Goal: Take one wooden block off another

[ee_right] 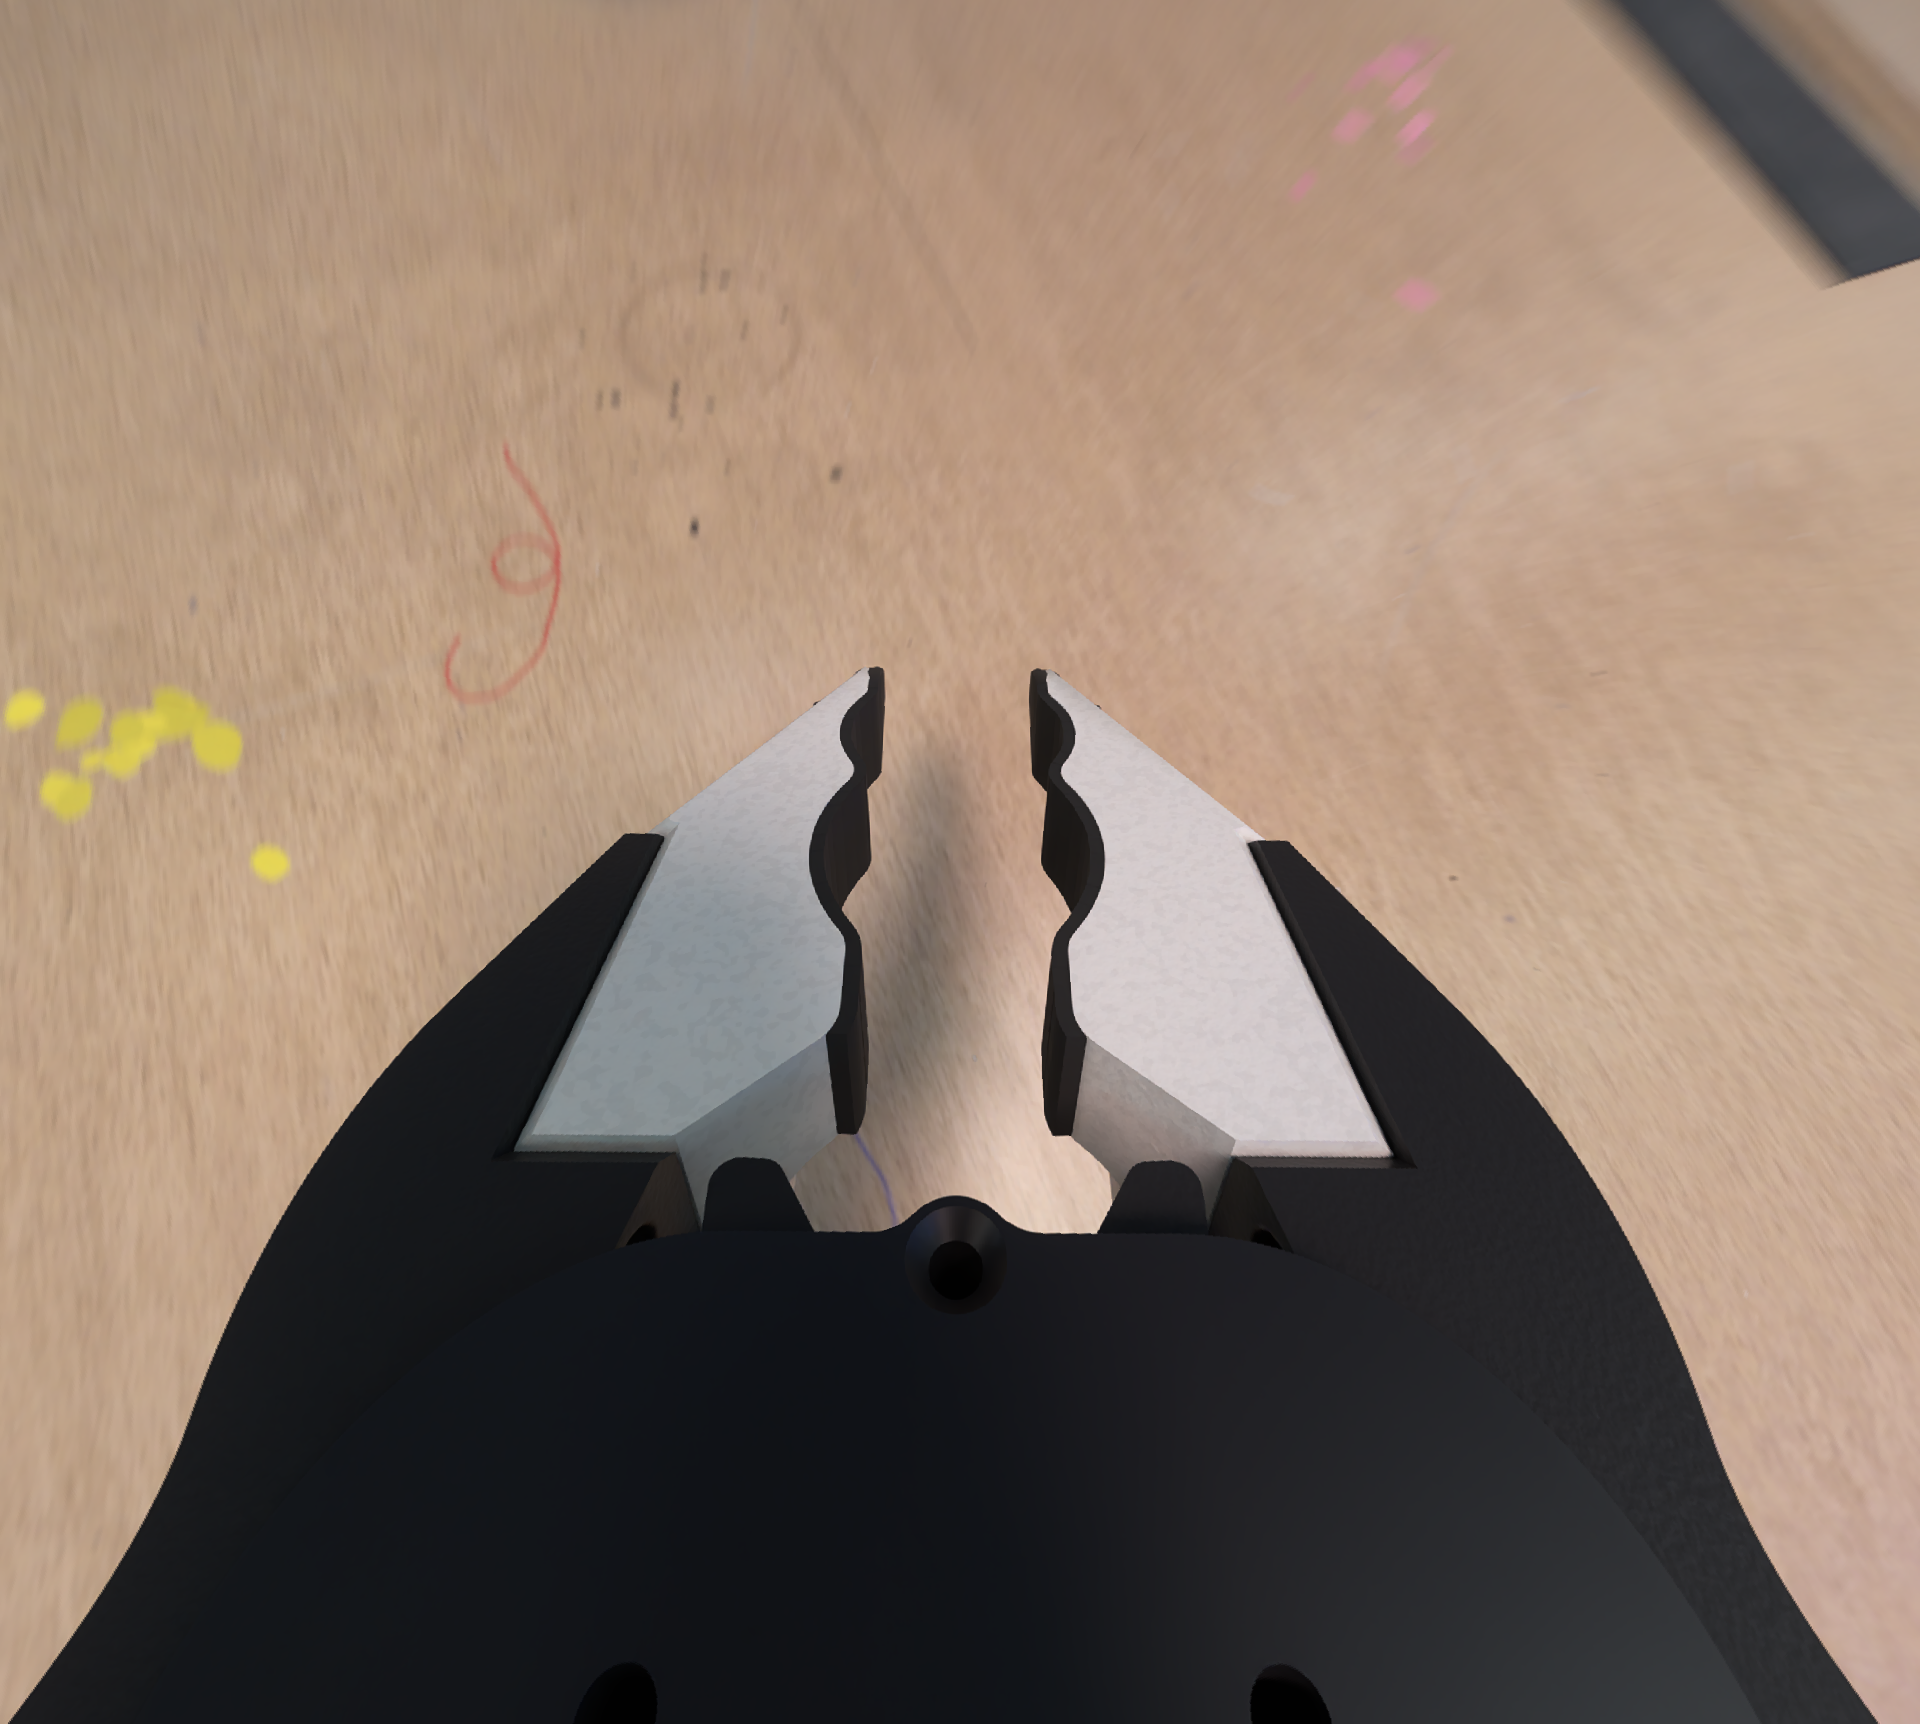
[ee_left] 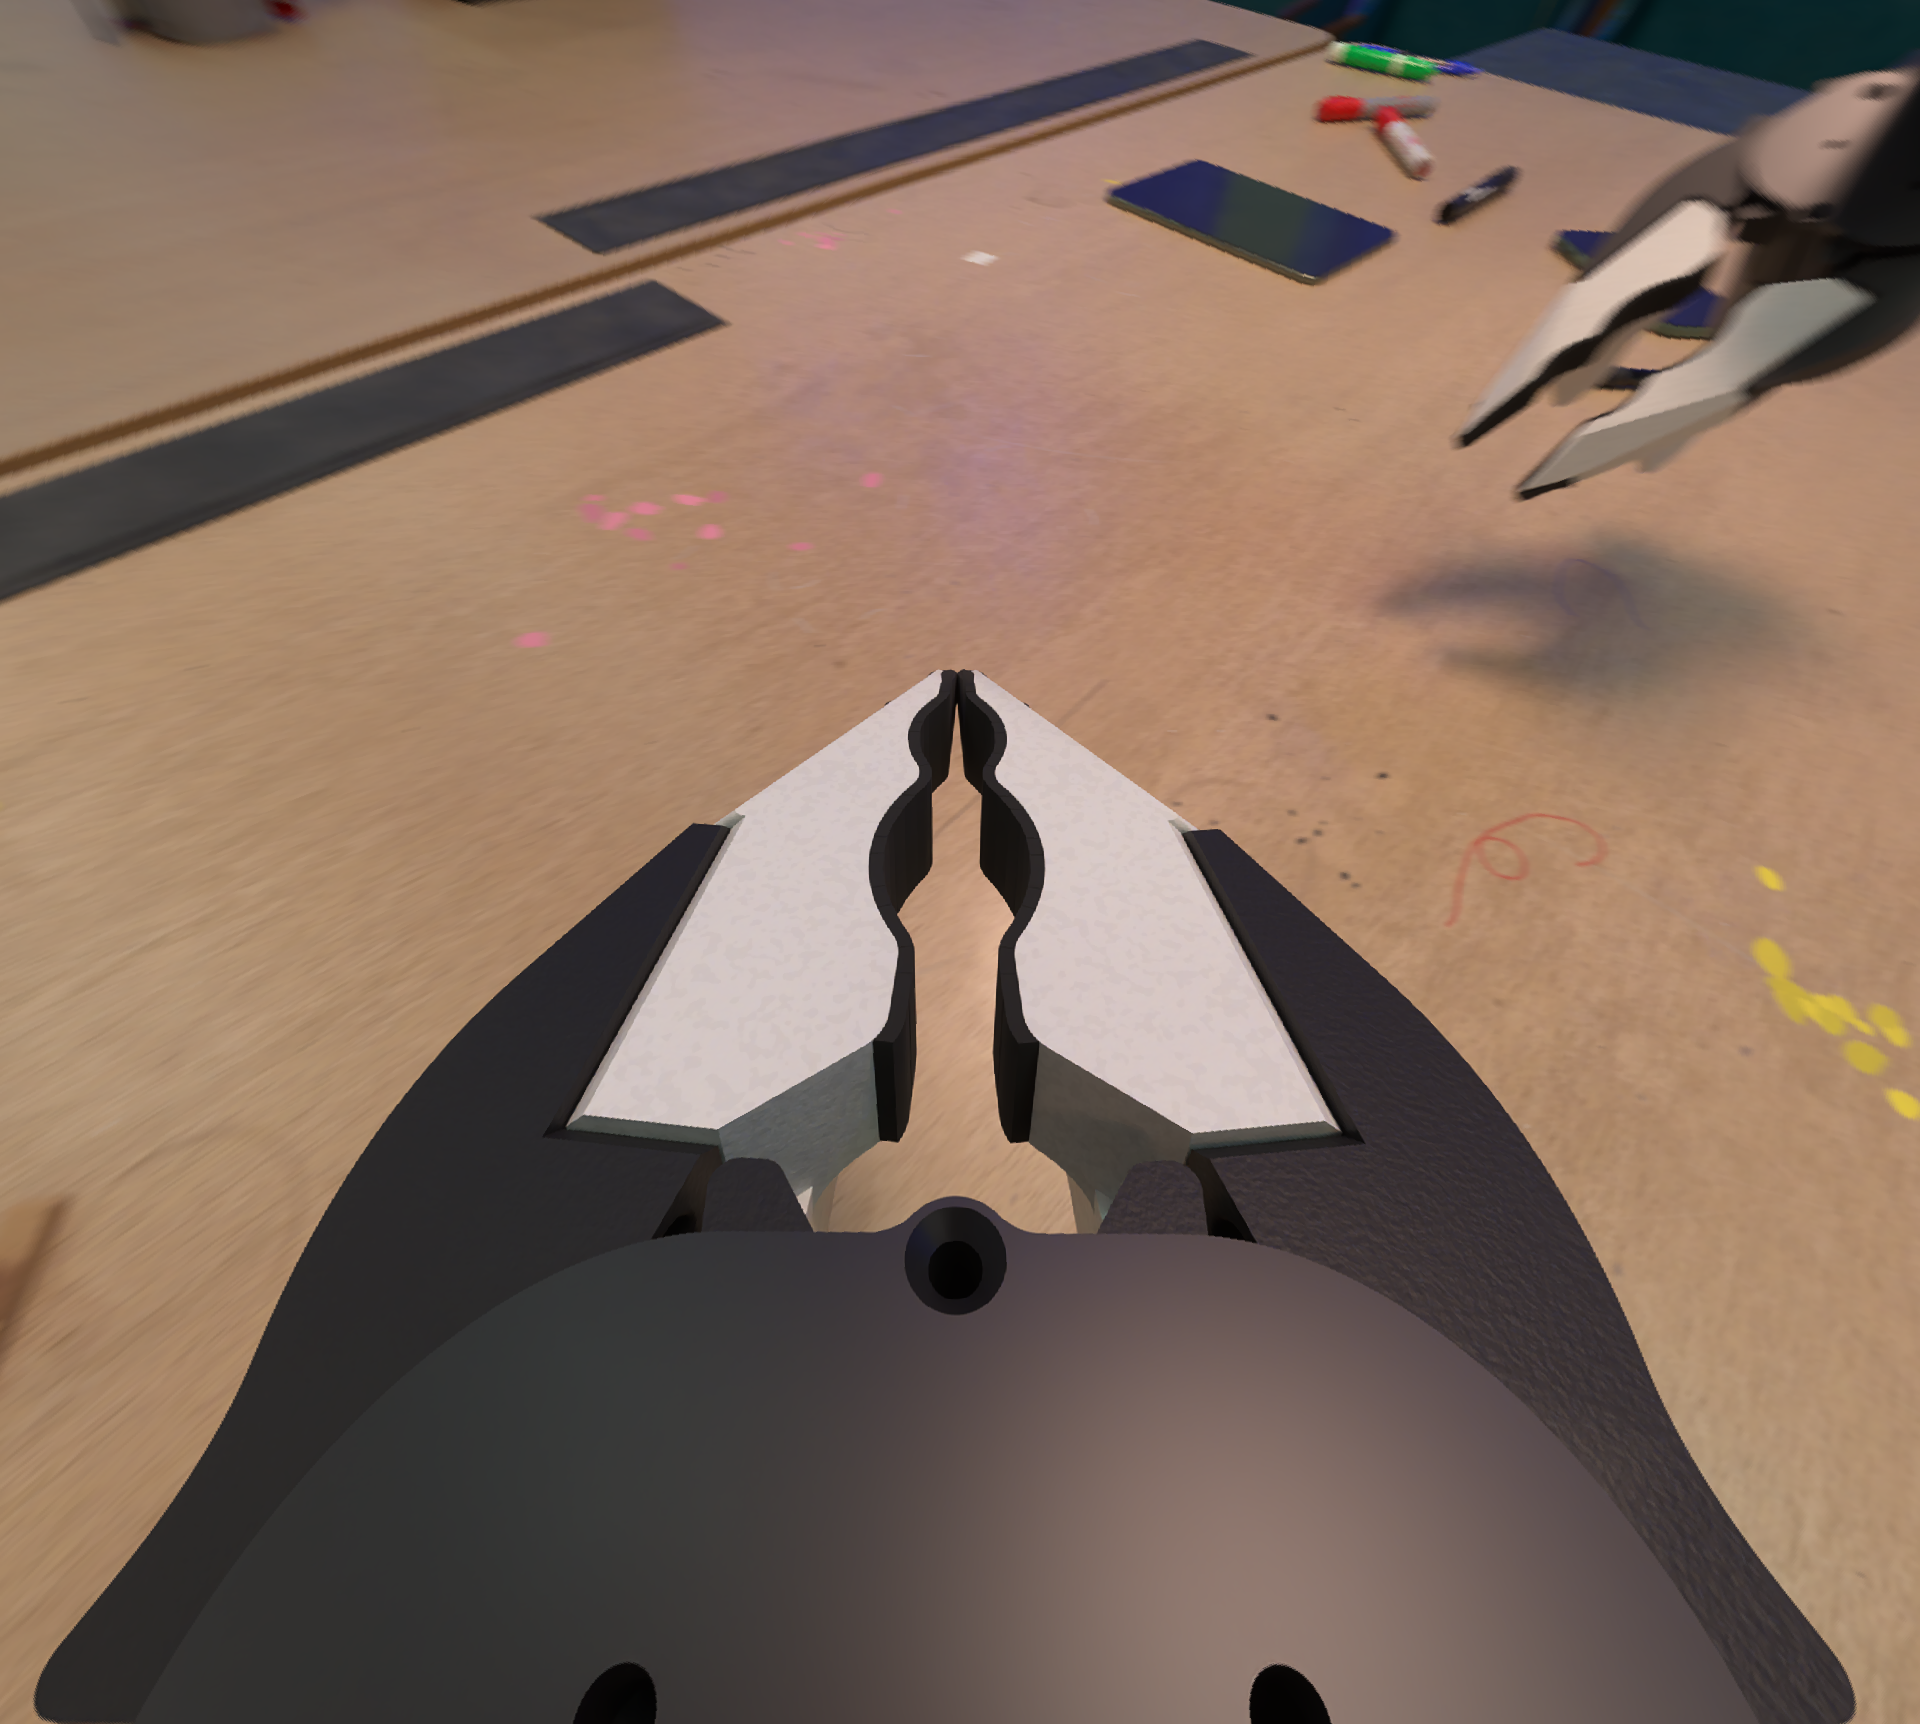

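Paint-flecked wooden table (ee_left: 935, 448) shows no blocks; left gripper (ee_left: 957, 675) pinched closed and empty, right gripper (ee_right: 957, 673) part-open, empty; best find the stack first, then approach slowly

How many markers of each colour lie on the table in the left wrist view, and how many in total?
Green marker: 1
Red-capped markers: 2
Black marker: 1
Total: 4
A bluish streak beside the green marker is too blurred to count.
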Action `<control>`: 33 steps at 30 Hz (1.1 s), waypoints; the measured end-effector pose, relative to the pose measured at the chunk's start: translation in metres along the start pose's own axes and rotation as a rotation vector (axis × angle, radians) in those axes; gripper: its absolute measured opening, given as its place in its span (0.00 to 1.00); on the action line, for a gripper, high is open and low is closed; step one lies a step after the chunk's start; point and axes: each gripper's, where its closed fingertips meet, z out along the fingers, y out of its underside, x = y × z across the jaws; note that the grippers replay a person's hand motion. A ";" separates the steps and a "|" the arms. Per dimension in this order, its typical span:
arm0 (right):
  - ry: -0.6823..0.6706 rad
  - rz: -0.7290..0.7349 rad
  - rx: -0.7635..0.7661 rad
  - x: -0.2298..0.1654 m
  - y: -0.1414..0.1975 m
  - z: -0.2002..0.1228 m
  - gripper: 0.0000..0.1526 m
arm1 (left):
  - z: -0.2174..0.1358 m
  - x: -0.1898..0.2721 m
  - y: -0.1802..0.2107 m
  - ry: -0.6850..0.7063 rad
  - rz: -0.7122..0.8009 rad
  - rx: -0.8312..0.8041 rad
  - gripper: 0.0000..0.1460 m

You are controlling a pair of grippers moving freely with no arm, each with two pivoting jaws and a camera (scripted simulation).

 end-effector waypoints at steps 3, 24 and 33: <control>0.153 0.055 0.202 0.003 -0.011 -0.027 0.17 | -0.031 -0.029 -0.006 -0.125 0.011 0.007 0.00; 0.395 0.152 0.380 0.000 0.017 -0.064 0.00 | -0.073 -0.230 0.122 -0.161 -0.059 -1.062 0.14; 0.376 0.168 0.384 0.000 0.019 -0.063 0.00 | -0.059 -0.225 0.132 -0.094 -0.161 -1.067 0.13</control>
